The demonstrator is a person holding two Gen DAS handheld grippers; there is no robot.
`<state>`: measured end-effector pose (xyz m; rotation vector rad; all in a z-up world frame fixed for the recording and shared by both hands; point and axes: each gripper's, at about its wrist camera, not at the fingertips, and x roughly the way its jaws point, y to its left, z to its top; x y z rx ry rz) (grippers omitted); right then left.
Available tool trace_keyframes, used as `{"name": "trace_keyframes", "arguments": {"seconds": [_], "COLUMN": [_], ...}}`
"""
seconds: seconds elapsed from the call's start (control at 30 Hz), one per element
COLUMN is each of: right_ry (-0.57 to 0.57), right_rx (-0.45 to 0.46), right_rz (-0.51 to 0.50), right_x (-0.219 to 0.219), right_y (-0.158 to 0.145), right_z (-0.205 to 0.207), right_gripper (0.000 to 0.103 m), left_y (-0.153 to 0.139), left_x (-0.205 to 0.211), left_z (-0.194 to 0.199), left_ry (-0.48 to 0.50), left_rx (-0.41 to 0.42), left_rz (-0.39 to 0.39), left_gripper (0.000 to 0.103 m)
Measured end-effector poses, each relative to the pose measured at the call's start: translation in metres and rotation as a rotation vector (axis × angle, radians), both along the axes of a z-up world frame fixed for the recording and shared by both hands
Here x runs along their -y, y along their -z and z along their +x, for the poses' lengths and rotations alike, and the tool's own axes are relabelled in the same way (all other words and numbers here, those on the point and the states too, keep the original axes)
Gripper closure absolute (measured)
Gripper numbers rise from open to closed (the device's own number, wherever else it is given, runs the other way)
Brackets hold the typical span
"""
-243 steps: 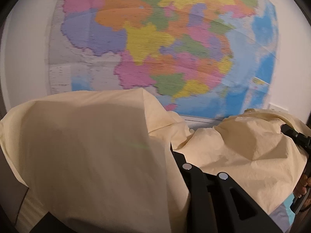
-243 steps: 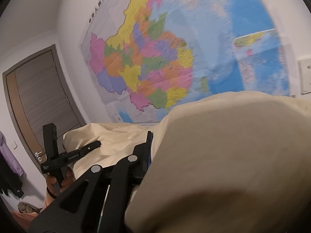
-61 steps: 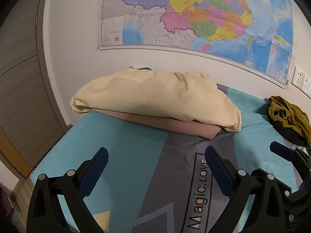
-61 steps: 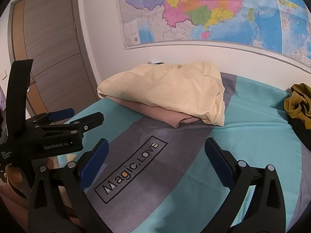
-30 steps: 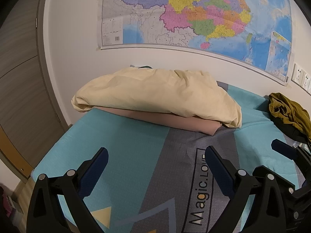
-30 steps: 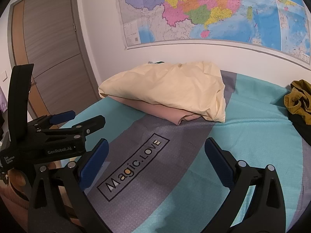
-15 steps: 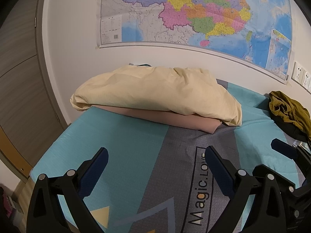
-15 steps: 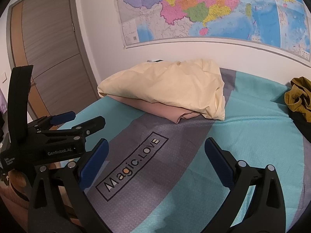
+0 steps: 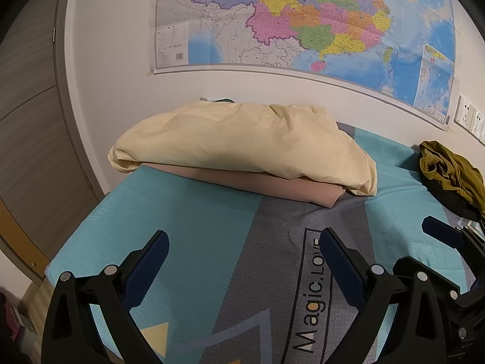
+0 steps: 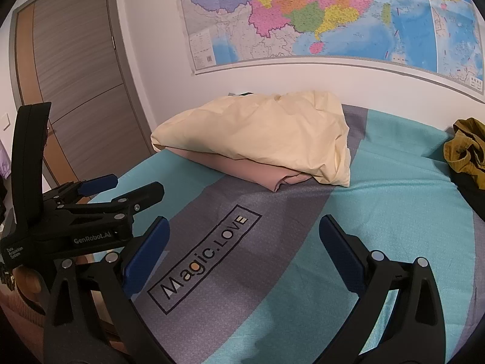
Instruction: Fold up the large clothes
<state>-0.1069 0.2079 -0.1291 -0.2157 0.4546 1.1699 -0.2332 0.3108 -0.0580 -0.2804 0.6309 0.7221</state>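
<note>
Folded cream-yellow cloth (image 9: 242, 142) is seen lying in a loose, wrinkled bundle on top of a flatter folded pink cloth (image 9: 272, 185), the two stacked at the far end of the bed near the wall, under the map (image 9: 318, 21). The pile is rested on a teal and grey bedsheet (image 9: 197, 227) printed with "Magic.LOVE". An olive-green garment (image 9: 445, 166) is left crumpled at the right edge of the bed, well apart from the stack. The left gripper (image 9: 242, 261) is held with its blue-padded fingers spread wide and nothing between them, above the sheet and short of the pile. The right gripper (image 10: 242, 242) is likewise parted wide and gripping nothing; in its view the left gripper appears at the lower left, carried by a hand (image 10: 25, 279).
</note>
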Motion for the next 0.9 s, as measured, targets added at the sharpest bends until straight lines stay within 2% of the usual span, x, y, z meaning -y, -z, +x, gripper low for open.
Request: {"name": "trace_keyframes", "arguments": {"seconds": [0.9], "right_ry": [0.000], "right_rx": [-0.003], "right_rz": [-0.001], "right_x": [-0.0016], "right_y": [-0.0018], "right_z": [0.0041], "right_gripper": [0.006], "left_y": [0.0021], "left_x": [0.0008], "left_z": [0.0041], "left_ry": [0.009], "left_rx": [-0.002], "left_rz": [-0.002], "left_gripper": [0.007]}}
